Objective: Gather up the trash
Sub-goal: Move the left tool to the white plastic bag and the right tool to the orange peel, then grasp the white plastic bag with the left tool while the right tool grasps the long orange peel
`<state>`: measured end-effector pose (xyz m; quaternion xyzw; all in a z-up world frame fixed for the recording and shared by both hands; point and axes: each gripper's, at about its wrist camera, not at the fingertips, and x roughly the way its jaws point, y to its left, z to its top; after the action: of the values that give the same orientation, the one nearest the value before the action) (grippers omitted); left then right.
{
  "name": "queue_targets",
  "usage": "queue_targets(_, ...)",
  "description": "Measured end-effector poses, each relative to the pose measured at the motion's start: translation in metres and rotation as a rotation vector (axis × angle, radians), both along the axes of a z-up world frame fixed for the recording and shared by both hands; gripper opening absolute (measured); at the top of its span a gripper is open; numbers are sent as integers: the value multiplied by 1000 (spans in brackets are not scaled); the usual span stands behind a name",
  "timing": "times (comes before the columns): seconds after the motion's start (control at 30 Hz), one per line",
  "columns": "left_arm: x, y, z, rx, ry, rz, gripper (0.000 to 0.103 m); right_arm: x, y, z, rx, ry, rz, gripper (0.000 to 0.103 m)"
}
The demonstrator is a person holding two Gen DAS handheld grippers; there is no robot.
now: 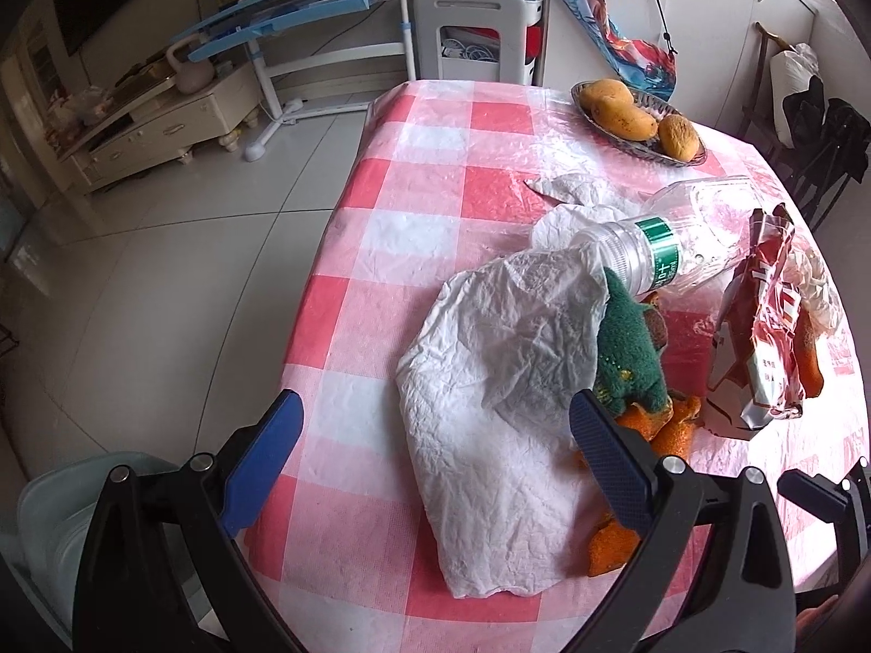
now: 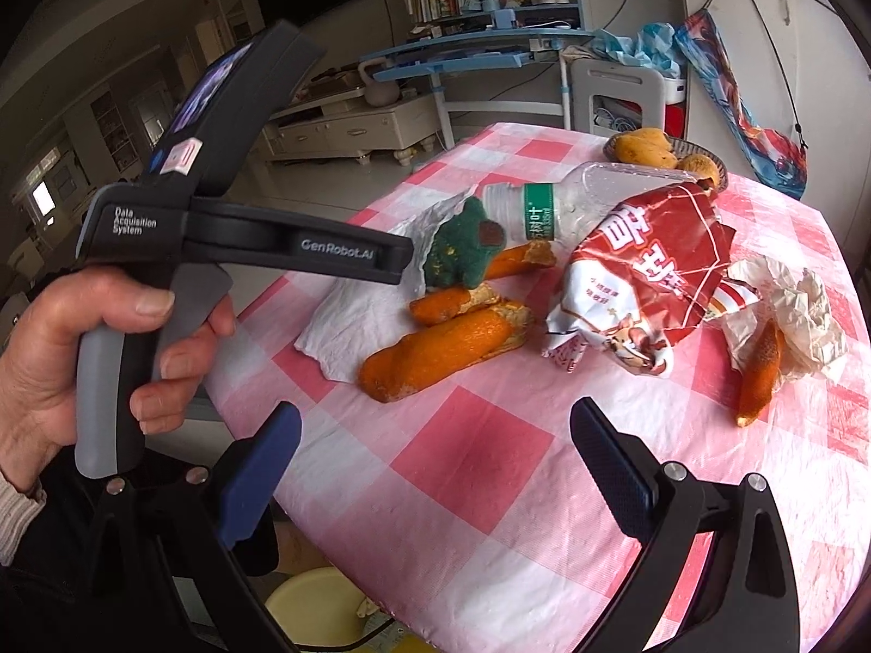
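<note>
Right now both claws hang wide open over the near side of the surface (image 1: 413, 207), its pink-and-white checked cloth under clear plastic, and neither has hold of anything. The left claw (image 1: 435, 438) hovers above a crumpled white tissue (image 1: 490, 408) that lies close to the surface's left edge, with bare tiled floor (image 1: 163, 283) beyond that edge. Against the tissue's far side sits a mouldy green lump (image 1: 626, 353), with orange peels (image 1: 664, 424) beside it. An empty clear plastic bottle (image 1: 686, 234) lies on its side behind them, neck toward the tissue. The right claw (image 2: 435, 438) is above an open stretch of cloth at the near edge; ahead lie a long orange peel (image 2: 446, 348), a torn red snack bag (image 2: 642, 283) and a crumpled paper wrapper (image 2: 800, 305) near the right edge. A hand (image 2: 71, 348) grips the left tool's handle. A basket of fruit (image 1: 637, 119) sits at the far edge.
</note>
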<state>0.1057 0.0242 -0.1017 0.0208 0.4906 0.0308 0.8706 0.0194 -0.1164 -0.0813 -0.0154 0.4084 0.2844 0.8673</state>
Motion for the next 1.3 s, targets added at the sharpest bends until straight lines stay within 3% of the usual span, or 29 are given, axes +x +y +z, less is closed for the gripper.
queue_targets(0.77,-1,-3,-3,-29,17,-18,93,18,27,-5,24,6,-47,95)
queue_targets(1.07,-2,-3,-7,-77,50,-31,70,30,32,-12,49,29,-102,95)
queue_targets(1.17,-3,-1,-5,-115,63,-44,49,32,34,-15,28,37,-104,95)
queue_targets(1.23,-5,1,0,-155,61,-53,30,32,34,-17,13,46,-104,91)
queue_targets(1.3,-7,4,8,-189,40,-60,21,32,31,-19,-2,57,-108,86)
